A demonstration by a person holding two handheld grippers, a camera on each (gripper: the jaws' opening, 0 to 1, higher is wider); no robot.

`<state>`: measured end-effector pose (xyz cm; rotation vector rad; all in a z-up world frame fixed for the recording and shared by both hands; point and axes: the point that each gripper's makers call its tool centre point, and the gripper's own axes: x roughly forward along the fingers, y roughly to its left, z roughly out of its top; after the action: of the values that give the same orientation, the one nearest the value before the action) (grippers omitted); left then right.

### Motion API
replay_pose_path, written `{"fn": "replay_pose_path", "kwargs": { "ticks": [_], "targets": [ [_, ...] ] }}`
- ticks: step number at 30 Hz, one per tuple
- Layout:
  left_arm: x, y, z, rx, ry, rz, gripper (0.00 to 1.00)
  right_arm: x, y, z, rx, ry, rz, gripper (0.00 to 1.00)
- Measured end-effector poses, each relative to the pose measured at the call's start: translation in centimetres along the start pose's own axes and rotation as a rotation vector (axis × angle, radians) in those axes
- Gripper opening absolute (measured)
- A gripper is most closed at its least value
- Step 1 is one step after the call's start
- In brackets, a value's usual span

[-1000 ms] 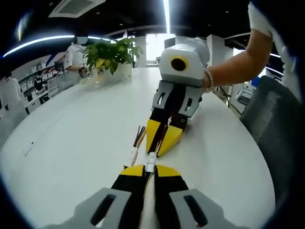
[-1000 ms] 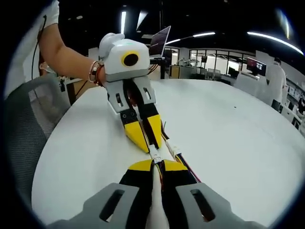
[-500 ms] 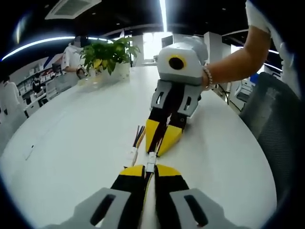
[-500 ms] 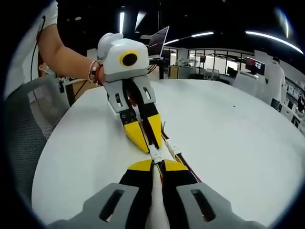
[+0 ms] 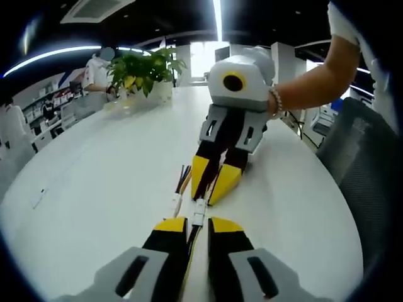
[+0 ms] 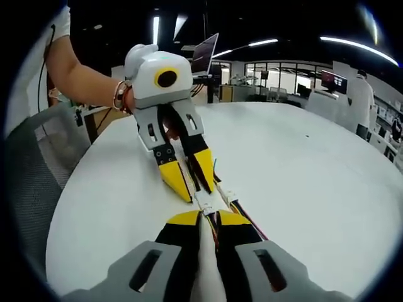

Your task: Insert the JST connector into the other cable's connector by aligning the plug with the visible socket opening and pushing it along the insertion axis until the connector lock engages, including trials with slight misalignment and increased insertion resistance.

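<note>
White plastic marks the JST connector pair (image 5: pixel 199 212), which lies on the round table (image 5: pixel 94 189) between the two sets of yellow jaw tips. The plug and socket are seen butted end to end with no gap, so insertion is judged done or nearly so; whether the lock is engaged cannot be told. What is judged left is a confirming pull or a letting go.

Far left of the connector pair, a pale pot (image 5: pixel 165 94) is set near the table's far edge, and a leafy green plant (image 5: pixel 148 69) is held in it. Just left of the pair, a spare lead (image 5: pixel 181 182) with a white end is laid loose. The left gripper (image 5: pixel 198 221) is seen with its jaws parted, the connector's wires running free through the gap. Beyond the pair, the right gripper (image 5: pixel 208 198) is clenched on its cable (image 6: pixel 234 211), held by a hand. Right of the pair, a mesh chair (image 5: pixel 359 163) is drawn up.
</note>
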<state>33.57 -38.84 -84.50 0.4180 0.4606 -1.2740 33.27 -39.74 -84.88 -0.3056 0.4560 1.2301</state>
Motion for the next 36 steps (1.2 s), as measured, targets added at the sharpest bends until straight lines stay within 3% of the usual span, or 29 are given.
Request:
{"fn": "replay_pose_path", "kwargs": {
  "ticks": [9,14,18,26,31,34,36],
  "targets": [
    [-0.2,-0.5,-0.1,-0.015,0.015,-0.004,0.13,-0.5,0.2,0.1,0.021,0.007,0.005,0.15],
    [-0.6,-0.4,1.3,-0.046,-0.032,0.009,0.24,-0.9,0.1,0.9,0.040,-0.014,-0.002,0.17],
    [-1.1,-0.1,2.2,-0.074,-0.066,0.021,0.29,-1.2,0.1,1.6,0.040,-0.020,-0.017,0.26],
    [-2.0,0.1,2.5,-0.082,-0.060,0.064,0.52,-1.6,0.0,2.2,0.035,-0.005,-0.053,0.43],
    [-3.1,0.7,3.4,-0.077,-0.093,0.119,0.64,-2.1,0.1,2.7,0.036,-0.005,-0.067,0.47],
    [-3.7,1.3,3.5,-0.076,-0.100,0.177,0.81,-2.4,0.2,2.5,0.079,0.014,-0.068,0.53],
    [-4.1,1.3,3.6,-0.075,-0.103,0.193,0.83,-2.7,0.3,2.6,0.071,0.015,-0.078,0.54]
  ]
}}
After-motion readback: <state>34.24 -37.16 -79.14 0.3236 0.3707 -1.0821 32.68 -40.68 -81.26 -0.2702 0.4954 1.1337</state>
